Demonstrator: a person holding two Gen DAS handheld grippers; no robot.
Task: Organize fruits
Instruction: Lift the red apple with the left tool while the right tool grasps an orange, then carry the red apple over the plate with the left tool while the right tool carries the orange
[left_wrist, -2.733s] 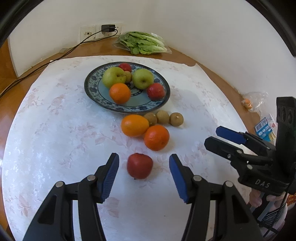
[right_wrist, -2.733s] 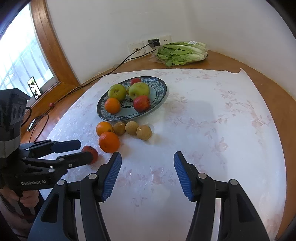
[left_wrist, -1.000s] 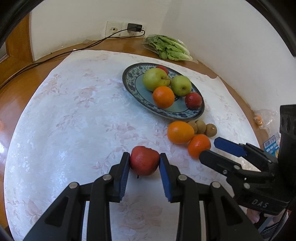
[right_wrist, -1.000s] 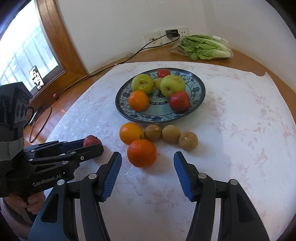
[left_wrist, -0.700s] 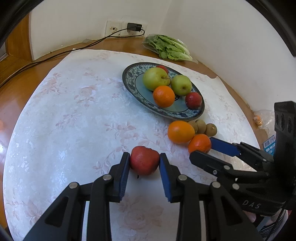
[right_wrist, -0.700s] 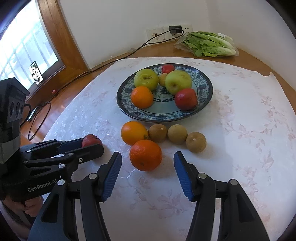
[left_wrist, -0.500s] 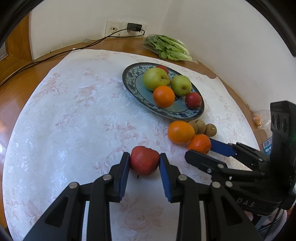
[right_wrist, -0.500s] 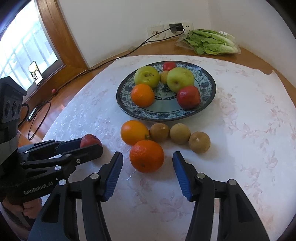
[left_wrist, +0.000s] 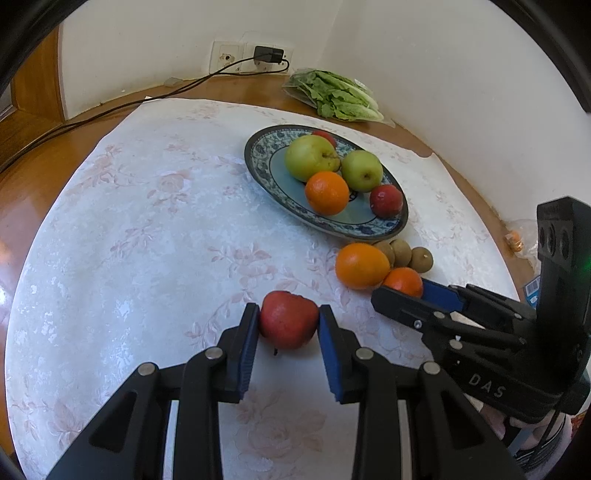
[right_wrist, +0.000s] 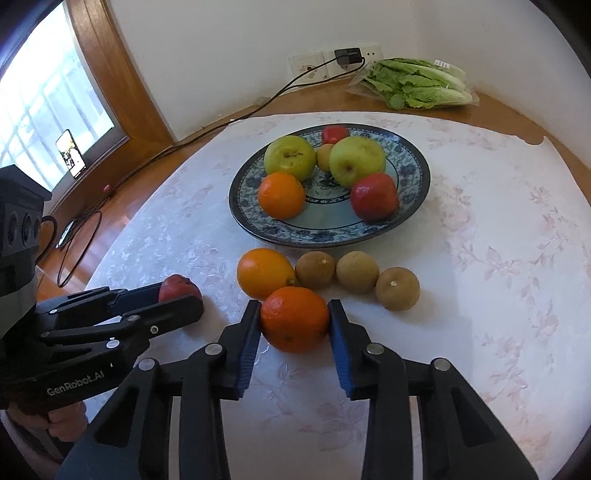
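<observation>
My left gripper (left_wrist: 288, 325) is shut on a red apple (left_wrist: 289, 324) just above the white cloth; that apple (right_wrist: 178, 287) also shows between its fingers in the right wrist view. My right gripper (right_wrist: 293, 323) has its jaws closing on an orange (right_wrist: 294, 318), and both blue pads touch its sides. A second orange (right_wrist: 264, 272) lies right behind it, with three brown kiwis (right_wrist: 356, 271) in a row to its right. The blue patterned plate (right_wrist: 410, 162) farther back holds two green apples, an orange, red fruits and a small yellow one.
A bag of lettuce (right_wrist: 417, 85) lies on the wooden table by the wall, near a socket with a black charger (right_wrist: 347, 55) and its cable. The white cloth (left_wrist: 147, 229) covers most of the round table. A plastic bag (left_wrist: 524, 236) sits at the right edge.
My right gripper moved forward around the near orange and its fingers closed onto it. The left gripper keeps its hold on the red apple and has not moved.
</observation>
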